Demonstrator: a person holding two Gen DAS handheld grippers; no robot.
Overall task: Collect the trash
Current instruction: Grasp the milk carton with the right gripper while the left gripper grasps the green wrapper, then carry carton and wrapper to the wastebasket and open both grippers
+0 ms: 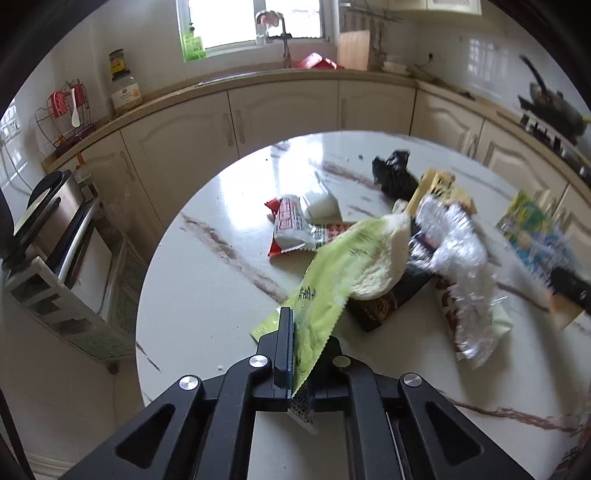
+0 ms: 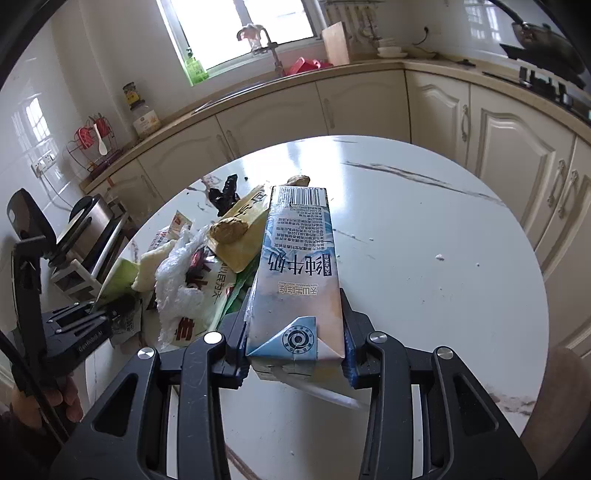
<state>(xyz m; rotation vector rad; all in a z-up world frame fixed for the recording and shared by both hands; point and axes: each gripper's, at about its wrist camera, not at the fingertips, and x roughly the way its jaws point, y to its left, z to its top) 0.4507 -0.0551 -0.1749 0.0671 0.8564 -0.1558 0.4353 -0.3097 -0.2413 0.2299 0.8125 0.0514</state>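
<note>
The left hand-held gripper (image 1: 295, 343) is clamped tight on a green wrapper (image 1: 332, 273), its far end trailing onto the heap of wrappers (image 2: 192, 273). The right hand-held gripper (image 2: 295, 343) squeezes a milk carton (image 2: 295, 273) lengthwise above the round surface (image 2: 443, 258), probably to gather the litter together.

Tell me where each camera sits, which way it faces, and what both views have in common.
Left wrist: on the left gripper, facing down over the round table; gripper shut on a green wrapper.
Right wrist: on the right gripper, facing the same way; gripper shut on a milk carton; the other hand shows at left.
Shared: the table, the trash pile, the window.
</note>
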